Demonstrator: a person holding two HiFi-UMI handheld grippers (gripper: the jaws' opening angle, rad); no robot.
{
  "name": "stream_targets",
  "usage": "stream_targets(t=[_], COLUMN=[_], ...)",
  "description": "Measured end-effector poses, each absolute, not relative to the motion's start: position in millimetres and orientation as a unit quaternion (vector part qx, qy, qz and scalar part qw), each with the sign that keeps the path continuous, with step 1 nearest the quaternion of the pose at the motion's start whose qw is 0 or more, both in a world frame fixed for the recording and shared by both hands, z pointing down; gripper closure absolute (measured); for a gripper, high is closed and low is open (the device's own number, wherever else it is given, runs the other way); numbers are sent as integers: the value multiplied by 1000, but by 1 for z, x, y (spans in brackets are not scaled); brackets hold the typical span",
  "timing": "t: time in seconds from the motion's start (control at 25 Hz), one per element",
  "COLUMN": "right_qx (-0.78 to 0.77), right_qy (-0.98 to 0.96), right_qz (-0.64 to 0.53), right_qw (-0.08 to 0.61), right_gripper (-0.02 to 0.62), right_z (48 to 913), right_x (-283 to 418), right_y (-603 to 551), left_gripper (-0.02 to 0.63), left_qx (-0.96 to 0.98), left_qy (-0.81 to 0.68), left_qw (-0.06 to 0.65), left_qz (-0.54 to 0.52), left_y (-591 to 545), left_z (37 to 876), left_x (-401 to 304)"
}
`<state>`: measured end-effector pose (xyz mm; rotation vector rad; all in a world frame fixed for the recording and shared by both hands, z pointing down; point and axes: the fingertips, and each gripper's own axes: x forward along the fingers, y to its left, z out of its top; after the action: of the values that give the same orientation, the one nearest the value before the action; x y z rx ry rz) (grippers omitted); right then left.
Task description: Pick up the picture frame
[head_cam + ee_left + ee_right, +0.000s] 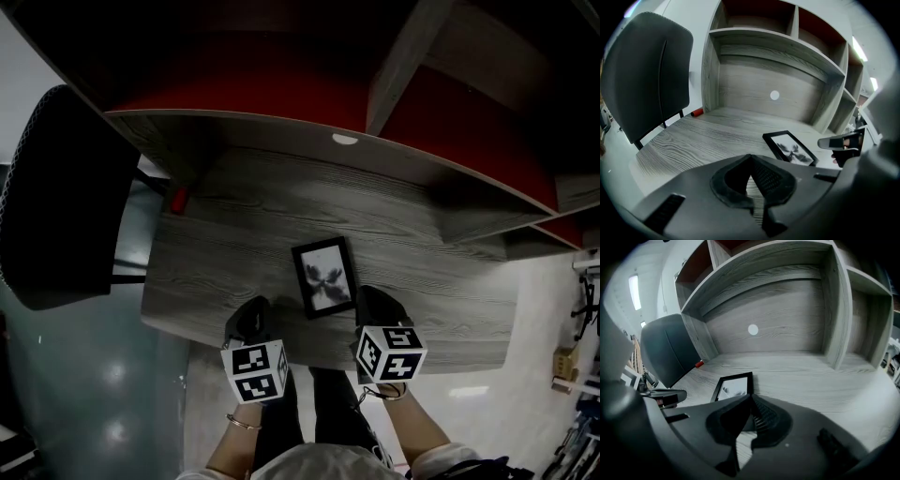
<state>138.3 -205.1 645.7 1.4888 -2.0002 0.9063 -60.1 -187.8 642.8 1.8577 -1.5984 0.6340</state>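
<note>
Low at centre, the left tool (253,307) and right tool (376,298) hover over the desk's (225,253) near edge, each with jaws pressed together on nothing. Between them, close beside both, the frame (324,276) lies flat. At upper left are a small red object (178,200) and a dark chair (56,197). Shelves (394,66) fill the top.

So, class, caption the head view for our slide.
Left gripper and right gripper flank a black picture frame lying flat on the desk.
</note>
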Motion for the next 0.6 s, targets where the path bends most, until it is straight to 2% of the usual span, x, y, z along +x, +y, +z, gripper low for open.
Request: stream_targets(t=[0.52,0.6], right_qx=[511,505], right_qy=[-748,-750], right_qz=[354,356], right_qw=[234,237], right_gripper=[555,486], right_z=[660,661], right_x=[127,127], right_y=[-207,-207], left_gripper=[601,601], left_qx=[689,685], left_qy=[-614,-617], left_qw=[304,307], left_qz=[235,234], left_y=[-177,-176], left_z=[653,655], left_x=[-67,-69])
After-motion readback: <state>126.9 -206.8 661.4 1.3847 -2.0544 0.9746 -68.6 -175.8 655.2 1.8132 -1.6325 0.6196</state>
